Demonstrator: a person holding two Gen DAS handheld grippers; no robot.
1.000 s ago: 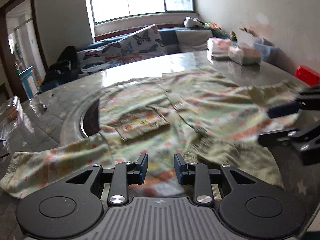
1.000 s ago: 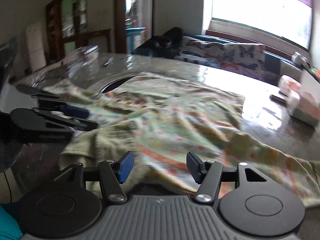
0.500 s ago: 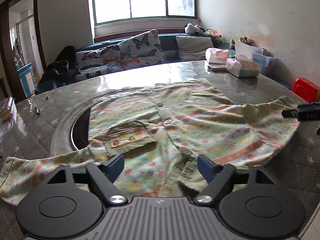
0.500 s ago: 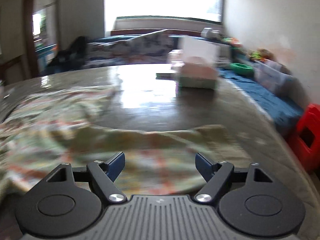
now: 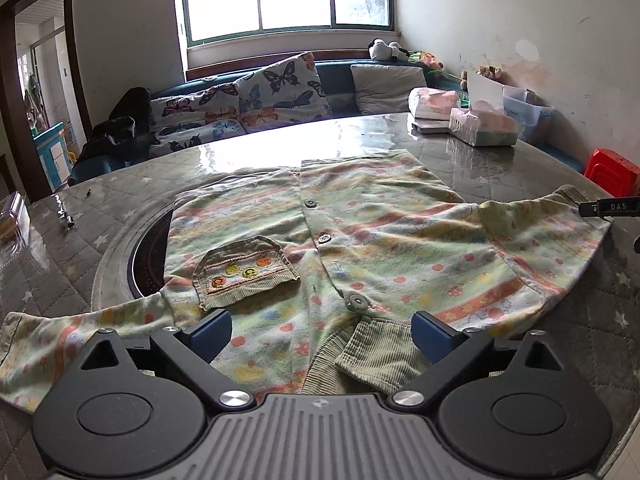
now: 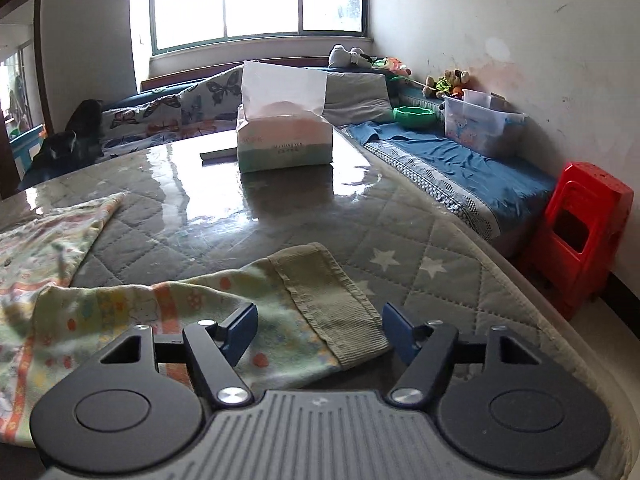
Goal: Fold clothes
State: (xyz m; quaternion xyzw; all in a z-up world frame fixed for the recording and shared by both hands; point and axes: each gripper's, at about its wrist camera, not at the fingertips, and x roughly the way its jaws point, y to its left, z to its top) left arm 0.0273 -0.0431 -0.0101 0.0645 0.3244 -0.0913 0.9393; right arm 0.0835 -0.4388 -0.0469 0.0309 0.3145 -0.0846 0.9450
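Note:
A small green patterned button-up shirt [image 5: 360, 240] with a corduroy chest pocket [image 5: 244, 272] lies spread front-up on the round table [image 5: 500, 168]. My left gripper [image 5: 322, 334] is open and empty, just above the shirt's corduroy collar [image 5: 380, 356] at the near edge. My right gripper [image 6: 318, 332] is open and empty over the shirt's right sleeve [image 6: 224, 316], near its corduroy cuff [image 6: 332, 304]. One tip of the right gripper shows at the right edge of the left wrist view [image 5: 610, 207].
A tissue box [image 6: 284, 142] and a flat item stand at the table's far side; two tissue packs show in the left wrist view [image 5: 482, 126]. A dark round inset [image 5: 148, 256] lies under the shirt's left side. A red stool [image 6: 580, 232] and a sofa stand beyond the table.
Both grippers opened wide and let go of the shirt, which now lies flat. The right gripper swung away to the right sleeve. The left gripper rose and steadied.

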